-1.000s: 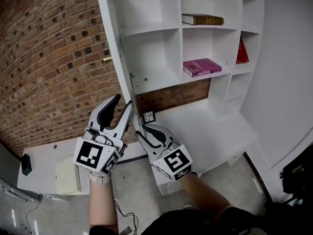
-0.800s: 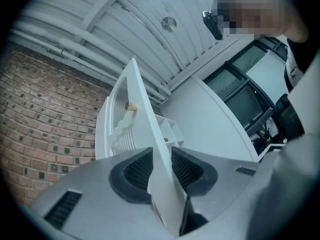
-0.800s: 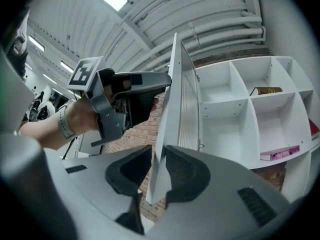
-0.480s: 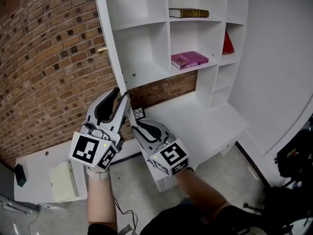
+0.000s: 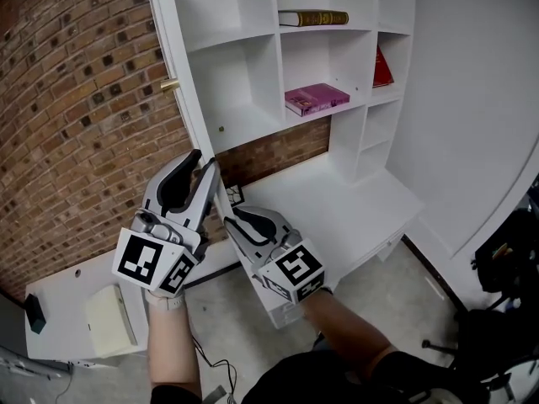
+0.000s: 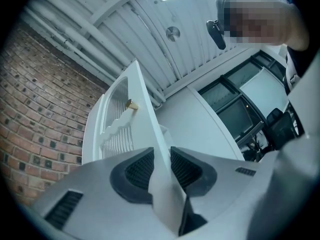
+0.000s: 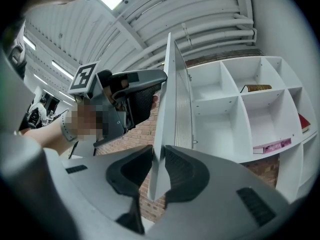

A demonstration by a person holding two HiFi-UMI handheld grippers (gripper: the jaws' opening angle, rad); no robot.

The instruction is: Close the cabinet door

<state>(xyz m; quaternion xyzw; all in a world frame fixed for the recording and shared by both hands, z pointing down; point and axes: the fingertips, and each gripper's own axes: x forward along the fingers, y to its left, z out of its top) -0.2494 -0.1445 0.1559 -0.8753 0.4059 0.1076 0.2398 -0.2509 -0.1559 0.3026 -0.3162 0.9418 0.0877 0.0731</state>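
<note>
– Door (image 6: 142,104), the white slatted one with the small brass knob (image 6: 132,104), where does it stand?
– Open, swung out from the white shelf cabinet (image 5: 253,66), next to the red brick wall (image 5: 76,99).
– And the tongs?
– The jaws of the left gripper (image 5: 205,165) have just been closing; they pinch the door's lower edge. Just beside it, the right gripper (image 7: 159,156) pinches the same edge.

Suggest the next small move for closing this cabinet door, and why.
Probably swing the white cabinet door a little toward the white shelf unit, rightward in the head view. The left hand-held gripper, whose jaws have just been closing, and the right hand-held gripper both clamp its lower end; it stands wide open.
</note>
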